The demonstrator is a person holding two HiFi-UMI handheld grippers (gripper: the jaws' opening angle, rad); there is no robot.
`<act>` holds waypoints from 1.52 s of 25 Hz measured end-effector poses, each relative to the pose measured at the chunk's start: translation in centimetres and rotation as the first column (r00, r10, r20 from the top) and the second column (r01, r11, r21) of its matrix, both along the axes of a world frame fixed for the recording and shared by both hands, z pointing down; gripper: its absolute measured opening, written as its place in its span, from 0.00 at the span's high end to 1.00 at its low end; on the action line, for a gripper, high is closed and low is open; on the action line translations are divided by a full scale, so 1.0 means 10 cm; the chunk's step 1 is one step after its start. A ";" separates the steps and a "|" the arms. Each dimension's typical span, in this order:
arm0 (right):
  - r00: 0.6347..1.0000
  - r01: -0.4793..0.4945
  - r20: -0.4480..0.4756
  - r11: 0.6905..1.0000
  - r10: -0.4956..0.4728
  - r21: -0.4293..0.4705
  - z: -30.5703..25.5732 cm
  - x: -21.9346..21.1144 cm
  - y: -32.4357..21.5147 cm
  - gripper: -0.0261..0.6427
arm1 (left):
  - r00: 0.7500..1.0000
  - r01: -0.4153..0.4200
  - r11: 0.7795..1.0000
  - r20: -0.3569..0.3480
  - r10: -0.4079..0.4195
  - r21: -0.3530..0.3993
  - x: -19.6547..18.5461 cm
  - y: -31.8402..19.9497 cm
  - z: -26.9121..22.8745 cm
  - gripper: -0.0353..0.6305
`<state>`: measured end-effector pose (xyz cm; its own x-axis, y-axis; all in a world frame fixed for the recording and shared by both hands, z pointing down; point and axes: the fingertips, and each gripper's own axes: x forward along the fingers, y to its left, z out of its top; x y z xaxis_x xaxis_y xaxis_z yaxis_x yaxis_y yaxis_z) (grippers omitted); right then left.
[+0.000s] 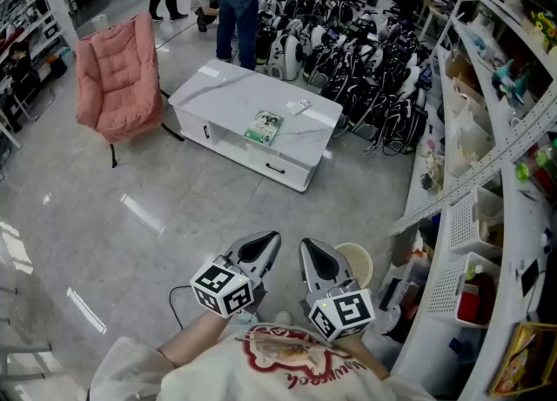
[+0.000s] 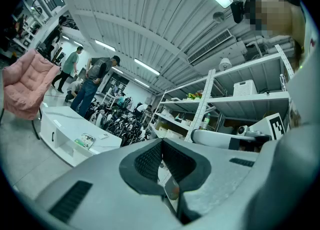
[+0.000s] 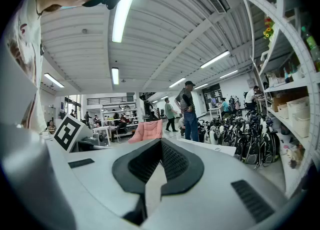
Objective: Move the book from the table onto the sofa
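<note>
The left gripper (image 1: 264, 243) and the right gripper (image 1: 313, 251) are held side by side, each with jaws closed on nothing. The book (image 1: 263, 127) — thin, green-covered — is seen lying flat on the white table (image 1: 226, 86), well ahead of both tongs, with the pink sofa (image 1: 117, 73) farther ahead and to their left. It is judged light, slightly floppy and perhaps slick, so a pinch across one edge near the spine would be favoured.

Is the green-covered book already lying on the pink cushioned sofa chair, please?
No, the green-covered book lies flat on the white low table, well apart from the pink cushioned sofa chair.
</note>
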<state>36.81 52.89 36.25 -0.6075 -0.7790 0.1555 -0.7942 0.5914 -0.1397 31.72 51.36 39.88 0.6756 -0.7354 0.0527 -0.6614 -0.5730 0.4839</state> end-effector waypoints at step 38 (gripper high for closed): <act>0.999 -0.015 0.049 1.000 0.014 0.004 0.07 -0.87 -0.29 0.96 | 0.999 0.034 0.999 -0.013 -0.034 -0.019 -0.98 -0.31 0.13 0.94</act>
<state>28.12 49.99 36.98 -0.6029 -0.7884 0.1221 -0.7949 0.5806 -0.1762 21.92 48.23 41.21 0.6511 -0.7568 0.0577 -0.6737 -0.5412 0.5032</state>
